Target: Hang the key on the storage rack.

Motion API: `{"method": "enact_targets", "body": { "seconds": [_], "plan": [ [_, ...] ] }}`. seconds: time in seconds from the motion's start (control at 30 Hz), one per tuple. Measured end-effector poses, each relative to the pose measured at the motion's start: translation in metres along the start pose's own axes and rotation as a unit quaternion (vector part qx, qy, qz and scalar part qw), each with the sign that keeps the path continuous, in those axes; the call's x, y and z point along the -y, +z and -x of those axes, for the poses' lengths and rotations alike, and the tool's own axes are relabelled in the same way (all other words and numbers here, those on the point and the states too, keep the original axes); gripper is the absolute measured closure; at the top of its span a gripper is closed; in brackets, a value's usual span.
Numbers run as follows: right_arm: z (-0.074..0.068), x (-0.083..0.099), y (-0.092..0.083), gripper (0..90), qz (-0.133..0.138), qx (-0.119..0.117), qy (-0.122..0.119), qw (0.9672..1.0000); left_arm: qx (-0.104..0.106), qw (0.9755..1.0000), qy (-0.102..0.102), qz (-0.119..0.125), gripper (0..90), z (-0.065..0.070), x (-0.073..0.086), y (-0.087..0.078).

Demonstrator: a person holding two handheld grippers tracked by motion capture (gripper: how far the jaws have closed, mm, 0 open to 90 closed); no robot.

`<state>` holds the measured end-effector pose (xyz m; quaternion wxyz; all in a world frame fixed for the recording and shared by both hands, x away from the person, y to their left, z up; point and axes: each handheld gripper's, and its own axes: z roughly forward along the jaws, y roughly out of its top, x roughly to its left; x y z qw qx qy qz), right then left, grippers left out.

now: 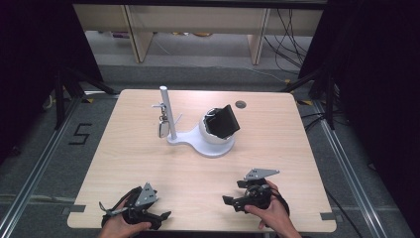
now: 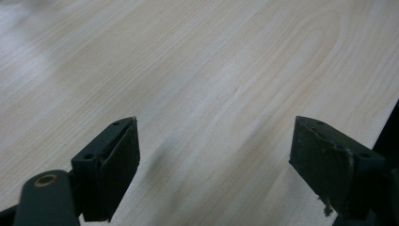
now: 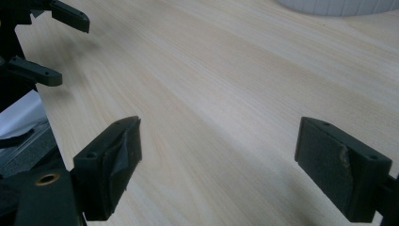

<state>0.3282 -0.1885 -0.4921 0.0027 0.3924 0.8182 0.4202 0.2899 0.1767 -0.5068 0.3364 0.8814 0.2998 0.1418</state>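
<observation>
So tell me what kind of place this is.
Probably a lab recording station, not a home: a bare wooden table ringed by black curtains, tripod legs on either side, loose cables on the floor, and a taped number beside it.

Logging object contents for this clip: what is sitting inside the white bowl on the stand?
A black boxy object sits tilted in the white bowl, its upper part sticking out. Its lower part and the bowl's bottom are hidden.

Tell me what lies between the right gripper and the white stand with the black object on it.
Nothing visible does. Bare table runs from the right gripper to the white stand holding the black object. The left gripper rests off to the side, near the table's front edge.
</observation>
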Motion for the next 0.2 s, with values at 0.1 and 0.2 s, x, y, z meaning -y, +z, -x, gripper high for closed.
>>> {"method": "enact_targets", "body": {
  "seconds": [0.1, 0.2],
  "plan": [
    [0.001, -0.0003, 0.0003, 16.3, 0.0, 0.0, -0.008, 1.0, 0.0, 1.0, 0.0, 0.001, 16.1, -0.0002, 0.0002, 0.0],
    [0.0006, 0.0, 0.0002, 16.3, 0.0, 0.002, -0.003, 1.0, -0.001, 1.0, 0.004, -0.001, 16.1, -0.0014, 0.0004, 0.0001]
  ]
}}
